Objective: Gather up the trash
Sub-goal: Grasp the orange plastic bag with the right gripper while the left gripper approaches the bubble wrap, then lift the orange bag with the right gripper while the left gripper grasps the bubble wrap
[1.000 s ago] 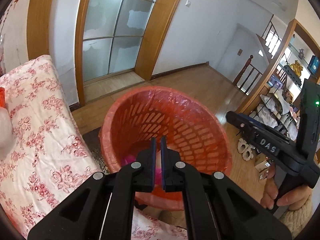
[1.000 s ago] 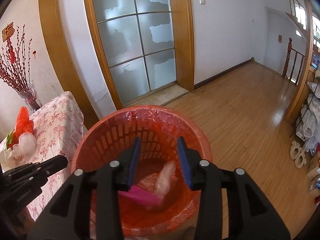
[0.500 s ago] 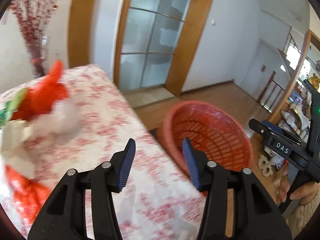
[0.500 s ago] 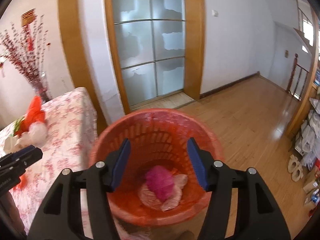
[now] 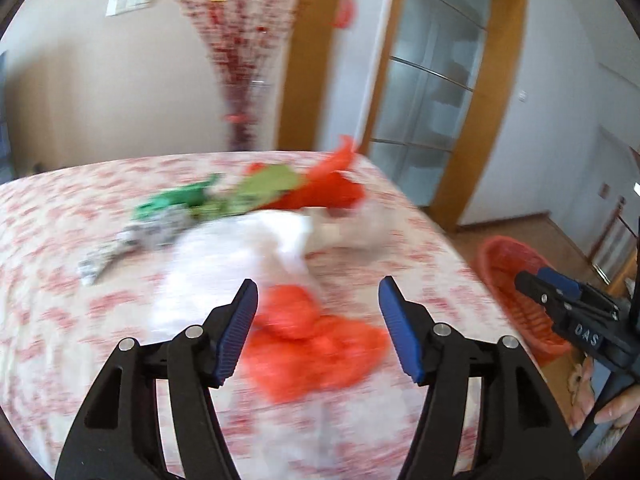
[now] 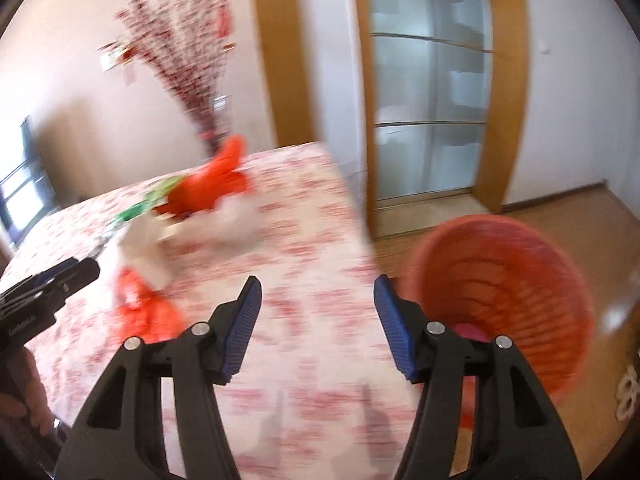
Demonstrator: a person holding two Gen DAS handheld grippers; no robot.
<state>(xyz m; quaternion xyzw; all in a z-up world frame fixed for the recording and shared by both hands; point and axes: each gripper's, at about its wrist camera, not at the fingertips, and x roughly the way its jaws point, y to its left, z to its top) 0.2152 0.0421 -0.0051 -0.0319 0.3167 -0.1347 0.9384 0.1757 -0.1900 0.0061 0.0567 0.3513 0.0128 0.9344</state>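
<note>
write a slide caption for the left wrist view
Empty left gripper, jaws opening, faces a crumpled orange bag on the floral tablecloth.

Ahead of the left gripper [image 5: 316, 300]: two orange-red bags [image 5: 316, 344], one white bag [image 5: 240, 256], one green wrapper [image 5: 176, 204], one silver wrapper [image 5: 136, 240]. Right of the right gripper [image 6: 318, 300]: one red basket [image 6: 520, 280].

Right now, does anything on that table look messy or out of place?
Yes. Loose trash is scattered over the floral tablecloth: crumpled red plastic, white bags and green wrappers. It belongs in the red basket on the floor beside the table.
</note>
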